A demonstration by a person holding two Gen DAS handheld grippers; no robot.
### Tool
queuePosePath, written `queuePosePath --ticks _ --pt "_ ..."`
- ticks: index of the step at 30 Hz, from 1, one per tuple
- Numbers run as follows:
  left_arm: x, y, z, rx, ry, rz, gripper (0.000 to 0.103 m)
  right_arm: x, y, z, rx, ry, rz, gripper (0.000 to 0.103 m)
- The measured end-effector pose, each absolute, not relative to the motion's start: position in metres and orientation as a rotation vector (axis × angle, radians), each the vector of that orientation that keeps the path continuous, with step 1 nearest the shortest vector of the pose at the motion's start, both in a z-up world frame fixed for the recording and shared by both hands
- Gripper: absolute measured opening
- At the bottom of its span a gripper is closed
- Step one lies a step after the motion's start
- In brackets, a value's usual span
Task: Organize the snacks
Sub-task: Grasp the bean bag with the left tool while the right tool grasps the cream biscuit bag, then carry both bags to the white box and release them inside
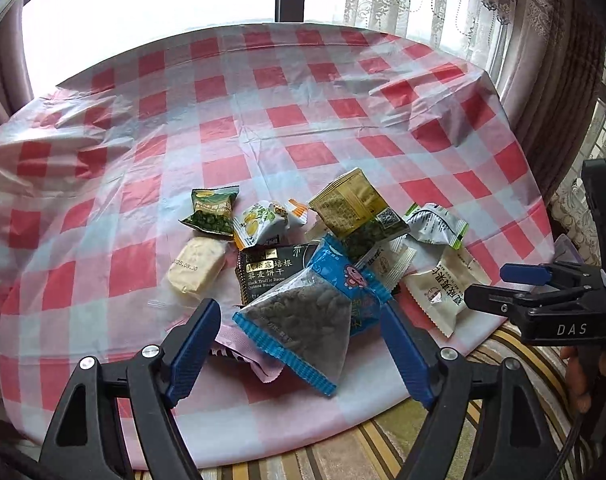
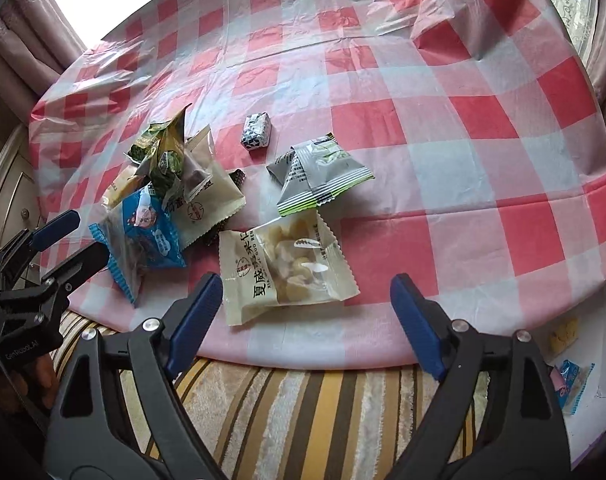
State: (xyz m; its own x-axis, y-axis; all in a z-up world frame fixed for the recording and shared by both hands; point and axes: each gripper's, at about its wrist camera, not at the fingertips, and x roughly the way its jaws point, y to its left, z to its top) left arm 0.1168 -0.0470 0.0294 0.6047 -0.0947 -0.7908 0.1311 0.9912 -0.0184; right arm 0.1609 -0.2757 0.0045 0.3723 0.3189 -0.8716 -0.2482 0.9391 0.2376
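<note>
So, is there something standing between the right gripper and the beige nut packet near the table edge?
Nothing visible does. The right gripper is open and empty, and the beige nut packet lies flat just ahead of its fingertips, apart from the grey-green packet behind it.

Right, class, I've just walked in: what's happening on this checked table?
A person holds a gripper in each hand over a heap of snack packets on the checked tablecloth. The left gripper stands open around the blue packet of seeds, not pressing it. The right gripper is open just short of the cream nut packet. Nothing is lifted or sorted yet.
</note>
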Motion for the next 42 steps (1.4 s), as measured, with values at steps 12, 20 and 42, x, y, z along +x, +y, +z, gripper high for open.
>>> queuePosePath --ticks 12,20,42 --pt "0.141 -0.057 0.005 0.154 0.957 -0.208 0.083 0.173 -0.241 -0.013 -0.081 1.177 0.305 0.091" --pt "0.14 -0.062 0.002 0.171 0.953 -0.246 0.064 0.168 -0.228 -0.013 -0.182 1.137 0.299 0.08" --pt "0.114 -0.067 0.021 0.11 0.929 -0.26 0.059 0.148 -0.254 0.004 -0.049 1.094 0.366 0.031"
